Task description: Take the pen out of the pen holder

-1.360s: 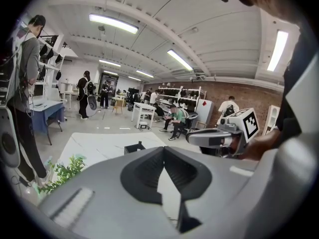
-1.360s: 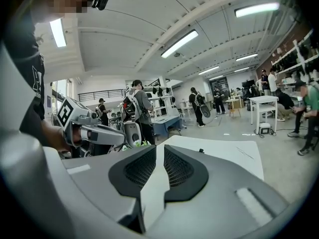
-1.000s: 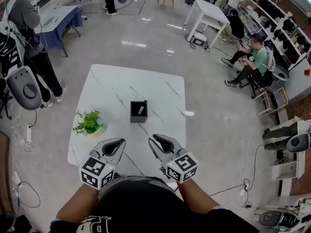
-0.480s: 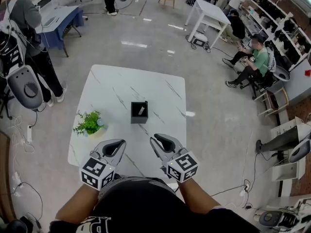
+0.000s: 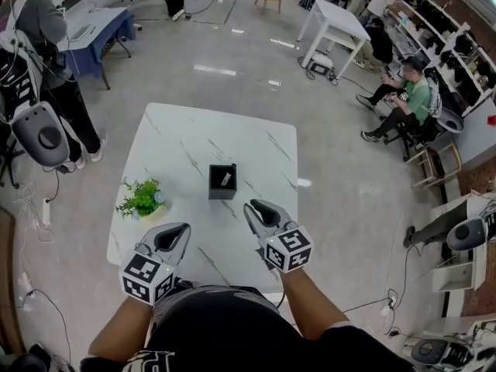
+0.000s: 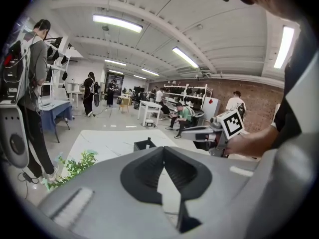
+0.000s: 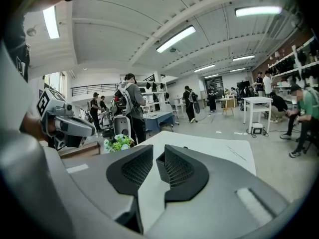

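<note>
Head view: the black pen holder [image 5: 222,182] stands upright near the middle of the white marble desk [image 5: 178,142], with the pen [image 5: 225,178] leaning inside it. A small potted plant [image 5: 141,197] sits toward the desk's left edge. Both claws hang over the near edge, well apart from the holder. The left gripper [image 5: 184,227] is lower and nearer the person, while the right gripper [image 5: 249,206] is closer to the holder, so it looks the likelier one to reach in.

Left gripper view: the jaws are clenched tip to tip on nothing. The holder [image 6: 144,145] shows just beyond the tips and to their left, so this claw is not aimed at the task's thing.

Right gripper view: the pads are pressed together, or very nearly, and hold nothing. They point across the desk with the plant [image 7: 117,143] off to their left. The jaws cover most of the holder. They would need to part before closing on the pen.
</note>
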